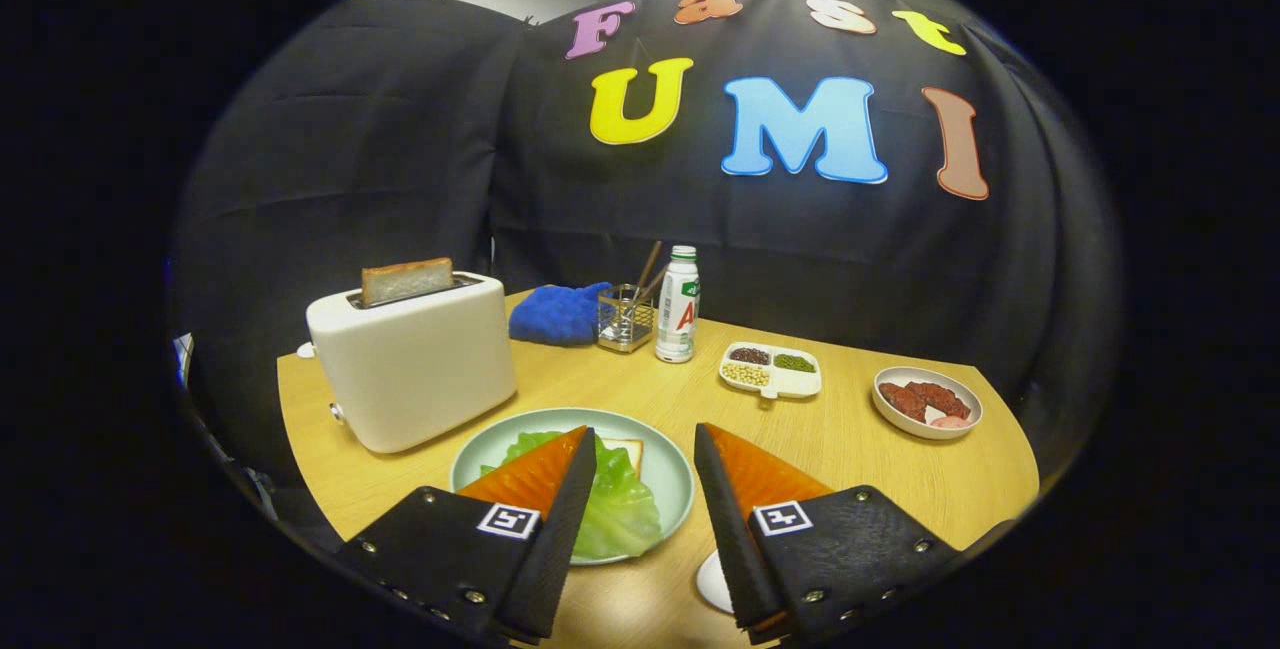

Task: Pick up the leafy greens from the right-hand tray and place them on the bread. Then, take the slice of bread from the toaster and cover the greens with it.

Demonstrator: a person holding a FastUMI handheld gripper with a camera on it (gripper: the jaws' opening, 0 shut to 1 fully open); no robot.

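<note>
Fingers (645,439) spread apart, holding nothing, hovering above the near edge of the desk (860,449). Plate (672,474) lies under and between the fingers, near the front edge. Greens (620,504) rest on the plate, covering a bread slice (626,449) whose corner peeks out at the back. Toaster (415,364) stands at the left edge, just beside the plate, with a second slice (407,280) upright in its slot. Toward the far edge: blue cloth (558,313), wire holder (624,317) with sticks, bottle (678,305). Divided dish (771,370) of beans sits mid-desk. Bowl (927,402) with reddish food near the right edge.
</note>
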